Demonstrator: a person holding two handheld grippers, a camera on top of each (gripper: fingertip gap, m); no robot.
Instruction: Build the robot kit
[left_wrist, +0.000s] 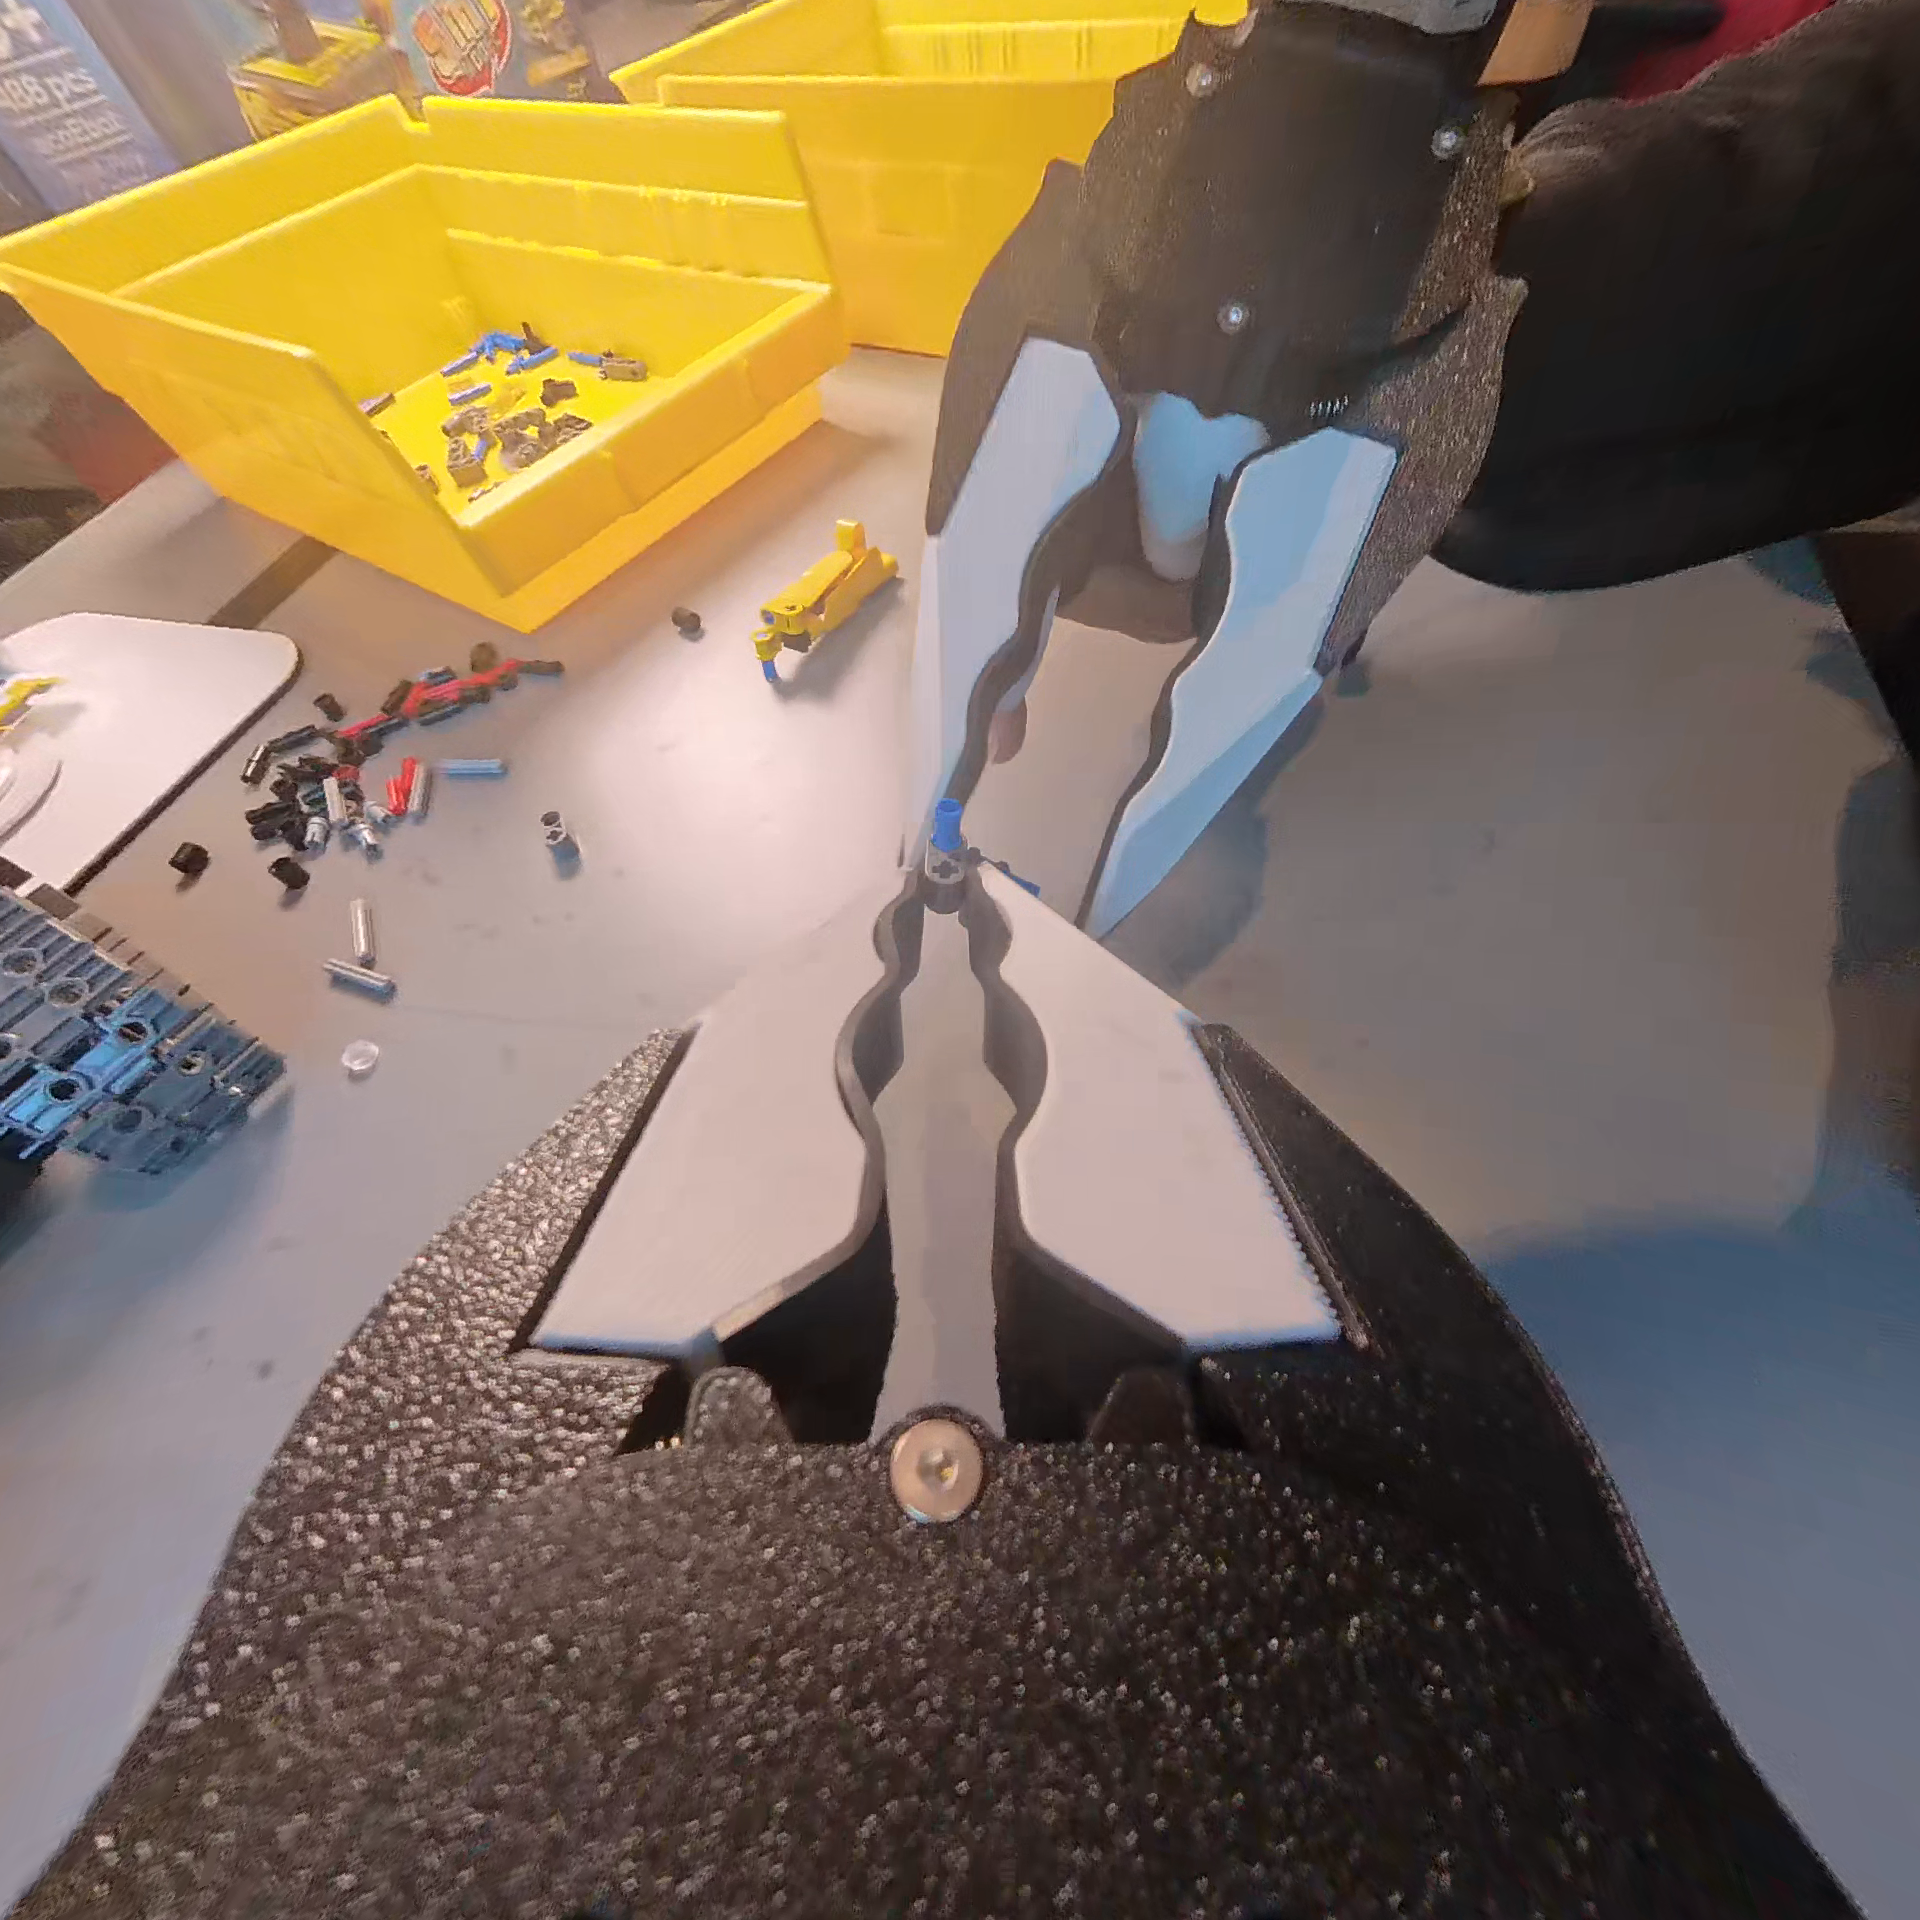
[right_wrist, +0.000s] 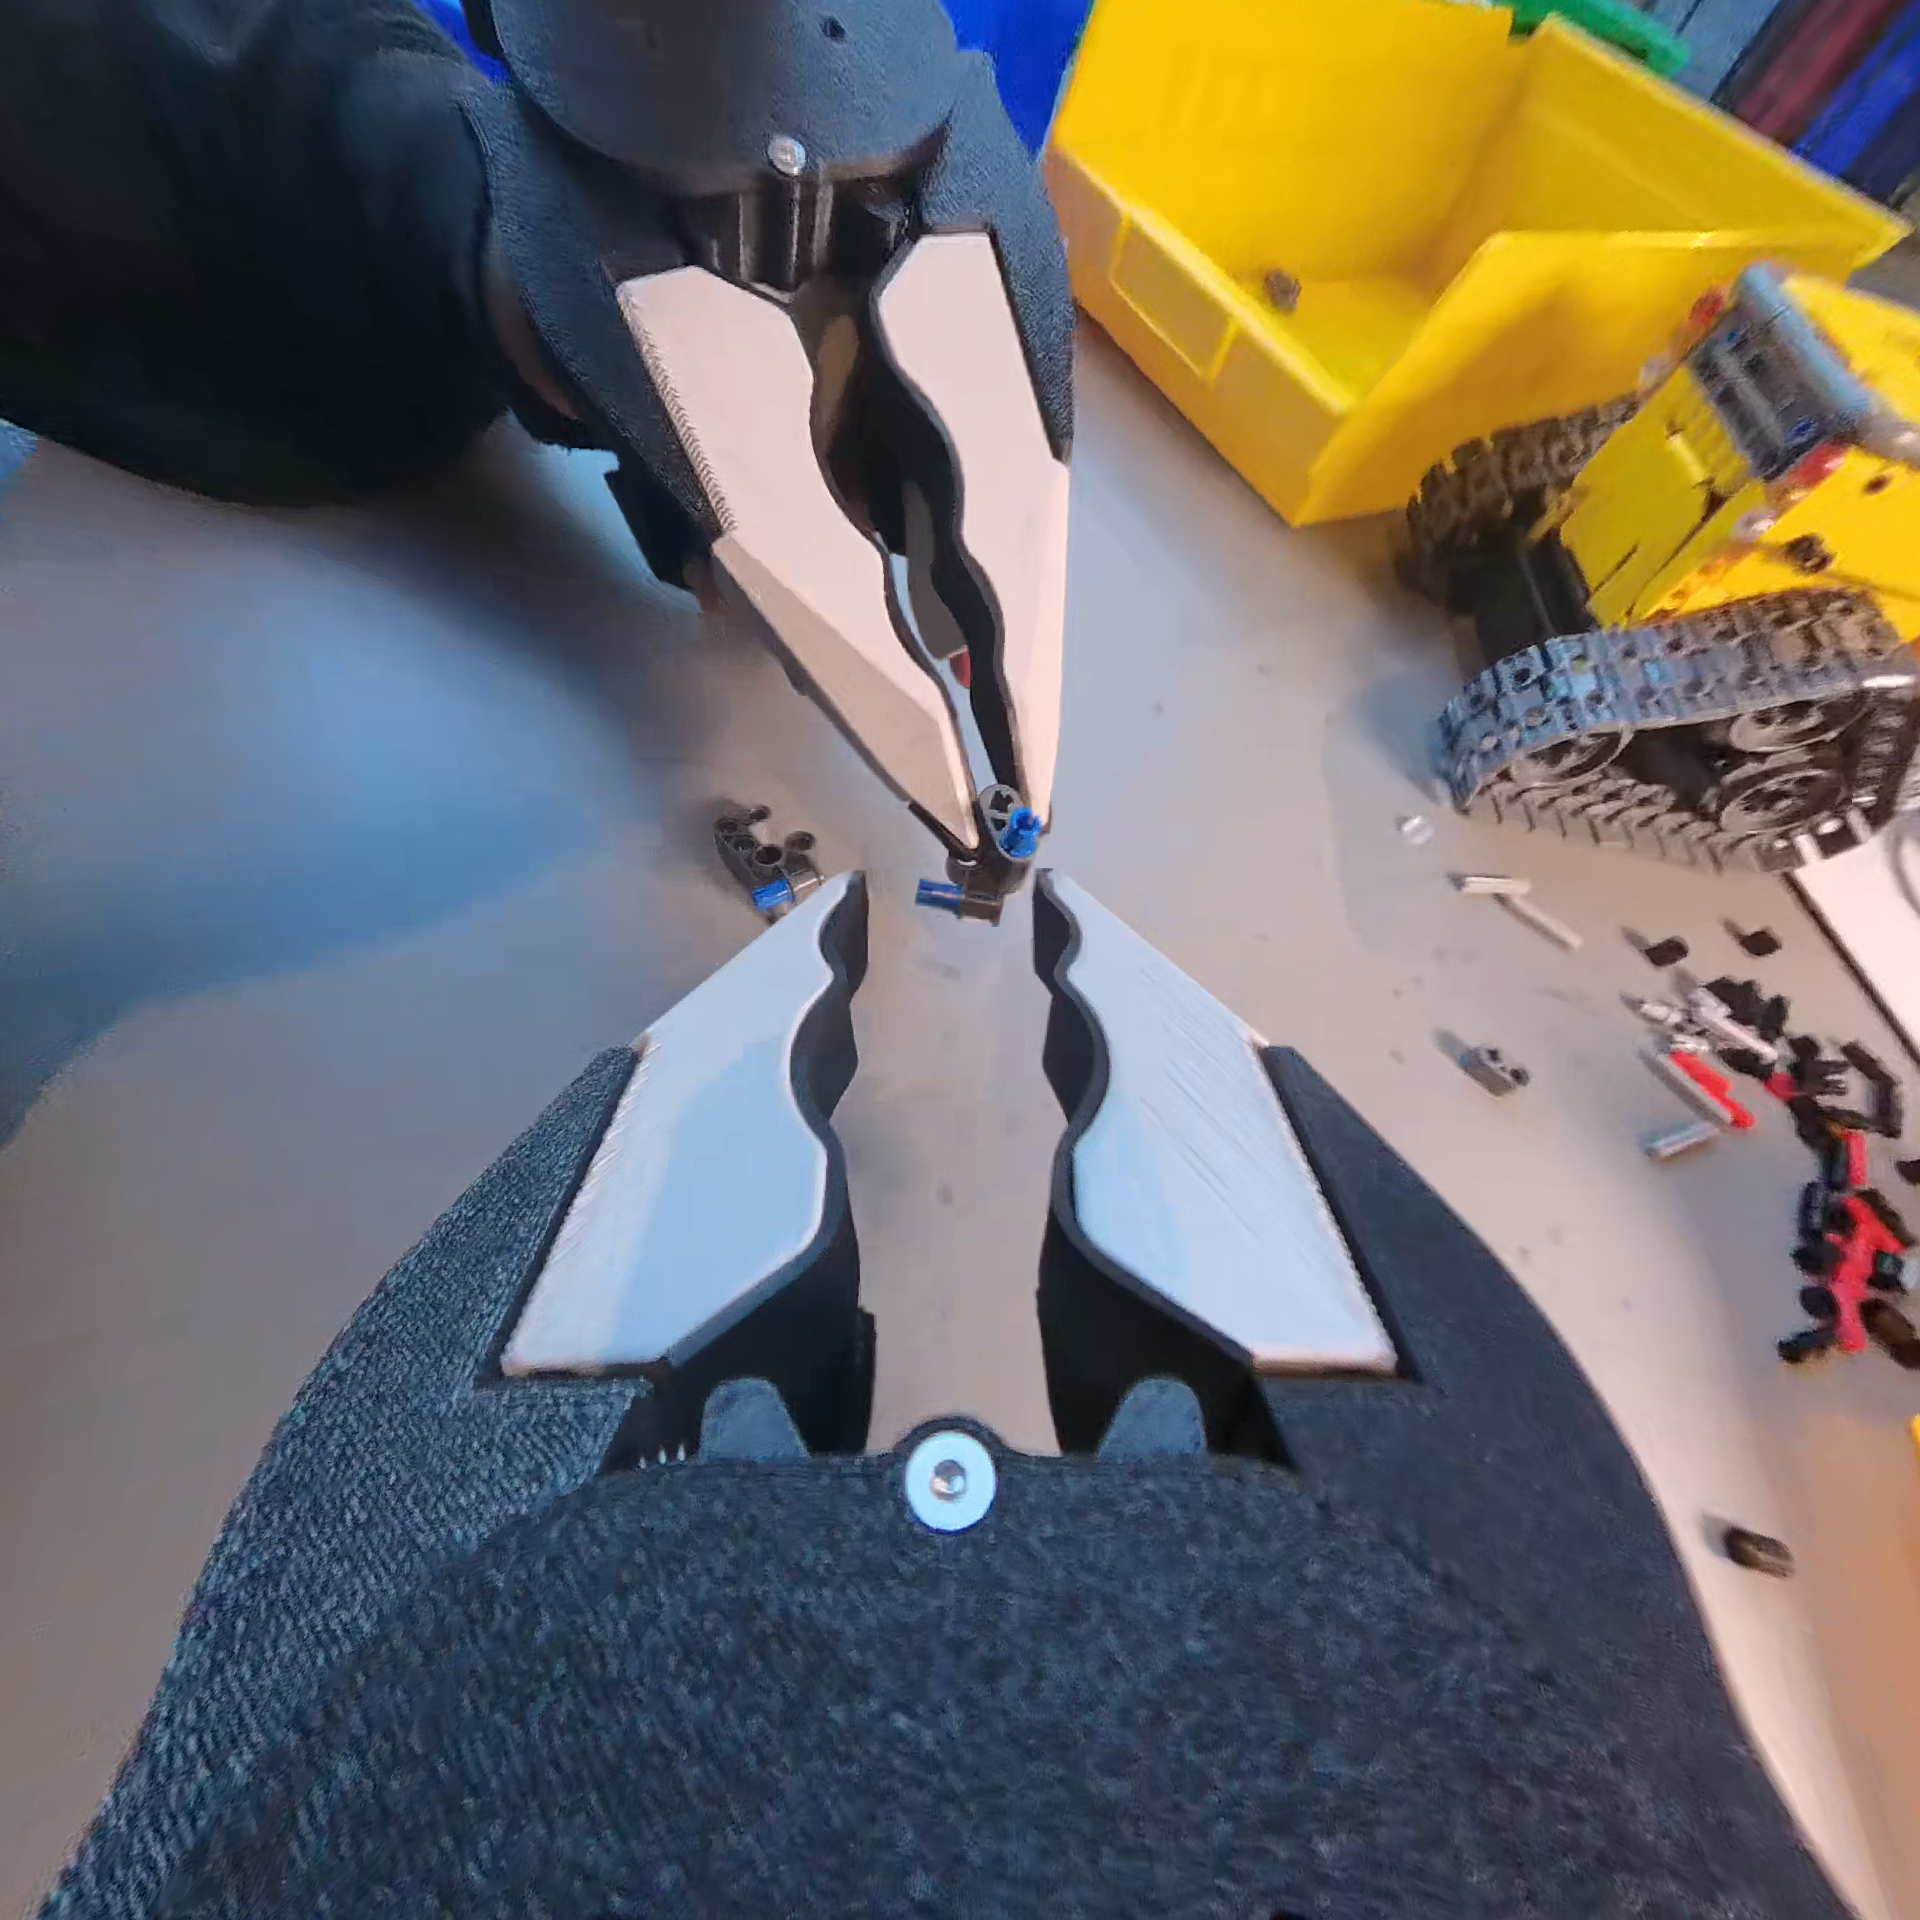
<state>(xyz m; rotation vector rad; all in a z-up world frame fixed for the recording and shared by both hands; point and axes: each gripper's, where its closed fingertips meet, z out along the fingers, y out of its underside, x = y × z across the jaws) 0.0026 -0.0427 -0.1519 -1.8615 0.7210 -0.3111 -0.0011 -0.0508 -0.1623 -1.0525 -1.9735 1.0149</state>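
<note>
My left gripper (left_wrist: 940, 894) is shut on a small dark connector (left_wrist: 945, 868) with a blue pin (left_wrist: 945, 826) sticking out of it, held just above the grey table (left_wrist: 1455, 1039). In the right wrist view the left gripper (right_wrist: 997, 826) comes in from above with the connector (right_wrist: 987, 878) at its tips. My right gripper (right_wrist: 948, 883) is open, its fingertips on either side of the connector without closing on it. It also shows in the left wrist view (left_wrist: 1013, 883), held by a hand in a black glove (left_wrist: 1714, 312). A second dark piece with a blue pin (right_wrist: 769, 857) lies just left of the right gripper.
Yellow bins (left_wrist: 644, 395) (right_wrist: 1299, 343) stand at the back, one holding several small parts. Loose black, red and grey pieces (left_wrist: 343, 769) (right_wrist: 1818, 1143) are scattered about. There is also a small yellow assembly (left_wrist: 821, 603), a tracked yellow model vehicle (right_wrist: 1714, 644), a track section (left_wrist: 94, 1039) and a white board (left_wrist: 135, 707). My two grippers' fingertips are within a few centimetres of each other. My right tips are roughly 15 centimetres from the small yellow assembly (left_wrist: 821, 603).
</note>
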